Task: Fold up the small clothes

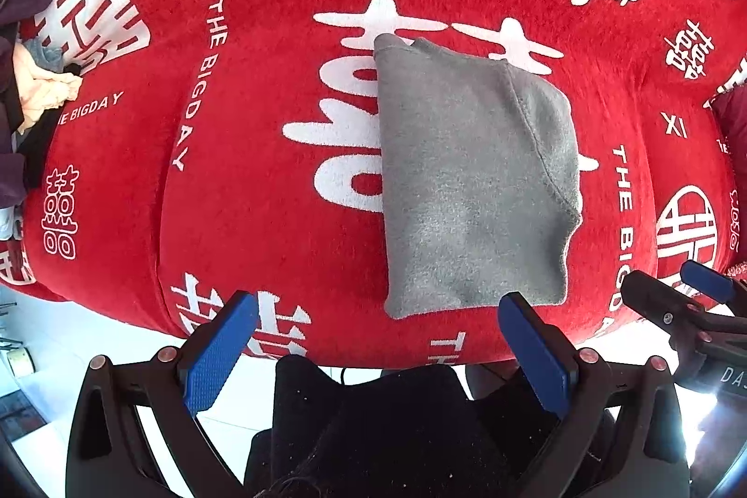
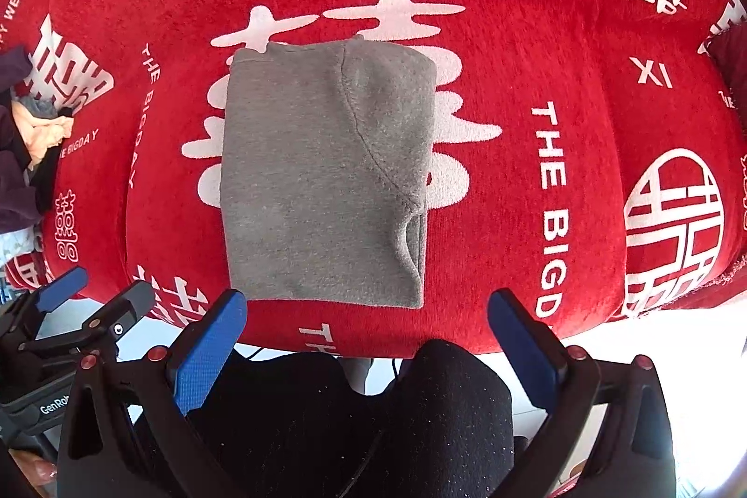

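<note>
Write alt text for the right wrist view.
A folded grey fleece garment lies flat on a red plush blanket printed with white characters, just beyond the open, empty right gripper with blue pads. The left gripper shows at lower left; a pile of clothes sits at the left edge.

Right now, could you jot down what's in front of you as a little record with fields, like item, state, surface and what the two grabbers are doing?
item: grey garment
state: folded into a neat rectangle, lying flat
surface: red cover with white characters and "THE BIGDAY" lettering
left gripper: open, holding nothing, at the cover's near edge
right gripper: open, holding nothing, just short of the garment's near edge
other clothes: a loose pile at the far left of the cover
contact: neither gripper touches the garment
</note>
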A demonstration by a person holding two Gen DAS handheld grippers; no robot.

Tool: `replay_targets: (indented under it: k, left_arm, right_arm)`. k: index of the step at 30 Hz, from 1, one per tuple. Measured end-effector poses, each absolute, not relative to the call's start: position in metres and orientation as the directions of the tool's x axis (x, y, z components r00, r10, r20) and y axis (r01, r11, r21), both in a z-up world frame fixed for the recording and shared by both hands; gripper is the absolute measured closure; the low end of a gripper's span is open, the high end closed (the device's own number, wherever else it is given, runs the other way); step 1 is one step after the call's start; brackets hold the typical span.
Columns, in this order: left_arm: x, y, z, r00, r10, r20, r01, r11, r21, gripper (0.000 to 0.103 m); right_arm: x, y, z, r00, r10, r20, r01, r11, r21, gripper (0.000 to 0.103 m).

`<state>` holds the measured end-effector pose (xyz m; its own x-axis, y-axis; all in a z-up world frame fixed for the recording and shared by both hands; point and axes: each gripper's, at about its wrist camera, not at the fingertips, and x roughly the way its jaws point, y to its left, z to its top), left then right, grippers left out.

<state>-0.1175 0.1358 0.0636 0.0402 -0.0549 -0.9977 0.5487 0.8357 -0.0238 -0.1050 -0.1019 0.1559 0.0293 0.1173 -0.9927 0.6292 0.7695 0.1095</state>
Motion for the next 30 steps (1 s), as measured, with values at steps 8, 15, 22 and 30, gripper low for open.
replay_targets:
  k: [8, 15, 22, 30]
  left_arm:
    - [-0.117, 0.139, 0.069, 0.05, -0.061, -0.997, 0.552, 0.833, -0.023, 0.0]
    - [-0.118, 0.137, 0.073, 0.069, -0.052, -0.996, 0.563, 0.826, -0.004, 0.0]
    - [-0.12, 0.136, 0.077, 0.067, -0.076, -0.995, 0.571, 0.821, -0.024, 0.0]
    - [-0.126, 0.132, 0.083, 0.089, -0.077, -0.993, 0.589, 0.808, -0.01, 0.0]
  right_arm:
    - [-0.102, -0.102, 0.159, 0.021, 0.1, -0.995, 0.621, 0.778, 0.091, 0.0]
    - [-0.1, -0.1, 0.161, 0.021, 0.087, -0.996, 0.618, 0.782, 0.081, 0.0]
    - [-0.1, -0.098, 0.164, 0.022, 0.074, -0.997, 0.61, 0.789, 0.072, 0.0]
    - [-0.1, -0.099, 0.166, 0.028, 0.07, -0.997, 0.612, 0.788, 0.073, 0.0]
